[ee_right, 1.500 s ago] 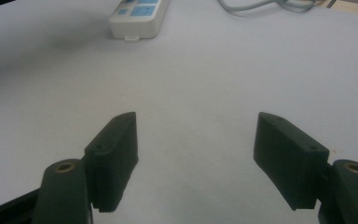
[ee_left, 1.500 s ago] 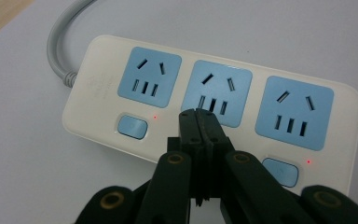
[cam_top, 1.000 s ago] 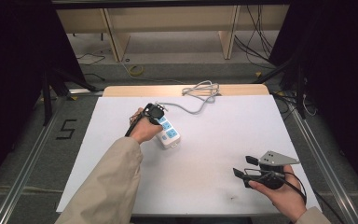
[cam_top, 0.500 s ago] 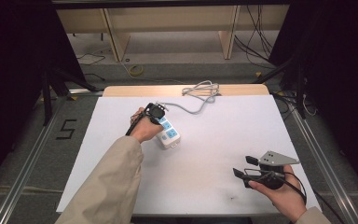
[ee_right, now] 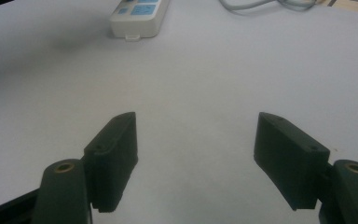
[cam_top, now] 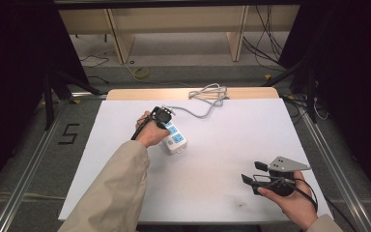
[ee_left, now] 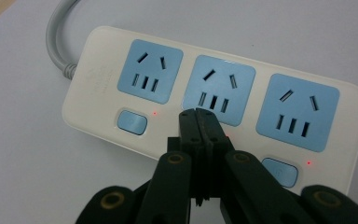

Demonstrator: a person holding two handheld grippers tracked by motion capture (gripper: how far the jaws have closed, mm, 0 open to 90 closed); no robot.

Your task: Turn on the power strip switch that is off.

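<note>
A white power strip (cam_top: pixel 176 140) with three blue sockets lies left of centre on the white table cover (cam_top: pixel 222 145). Its grey cable (cam_top: pixel 207 94) coils at the far edge. My left gripper (cam_top: pixel 166 126) points down at the strip, jaws shut with nothing between them. In the left gripper view the shut tips (ee_left: pixel 199 114) cover the middle switch of the strip (ee_left: pixel 102 74); small red lights glow beside the switches. My right gripper (cam_top: pixel 251 172) rests open and empty near the front right corner. The right gripper view looks past its spread jaws (ee_right: pixel 196 135) to the strip (ee_right: pixel 137 14) far off.
A wooden table edge (cam_top: pixel 140 94) shows beyond the white cover. Wooden shelf legs (cam_top: pixel 116 34) and loose cables stand on the floor behind. Metal rails (cam_top: pixel 29 169) run along both sides of the table.
</note>
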